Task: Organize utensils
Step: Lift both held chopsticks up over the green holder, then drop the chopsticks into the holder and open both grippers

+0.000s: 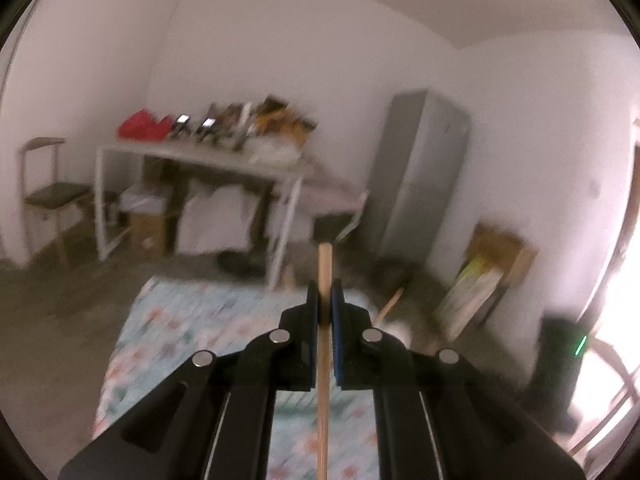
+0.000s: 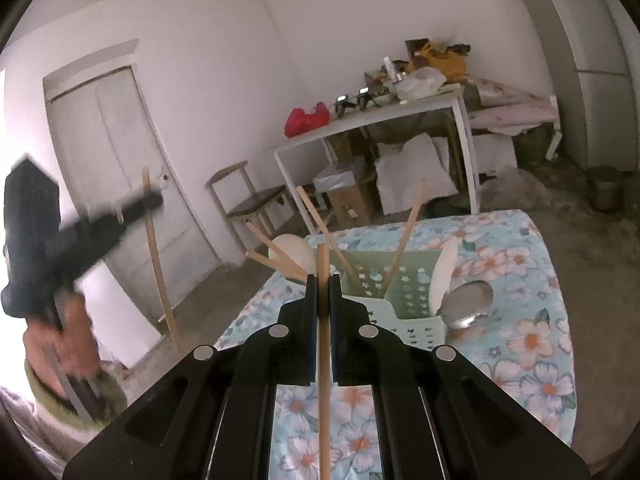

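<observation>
Thin light wooden chopsticks, 1 clenched in the right gripper (image 2: 323,280) and 1 in the left gripper (image 1: 324,292), look light, stiff, slippery, best pinched mid-shaft.

Left claw (image 1: 324,300): matte black linkage arms, silver round rivets, blue-faced pads. Right claw (image 2: 319,288): identical black build, silver rivets. Person's hand (image 2: 60,344): bare skin, olive-green sleeve cuff.

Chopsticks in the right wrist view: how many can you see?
6 chopsticks: one in the right gripper, one in the left gripper, four leaning in the green caddy. The gripper may hide more.
</observation>
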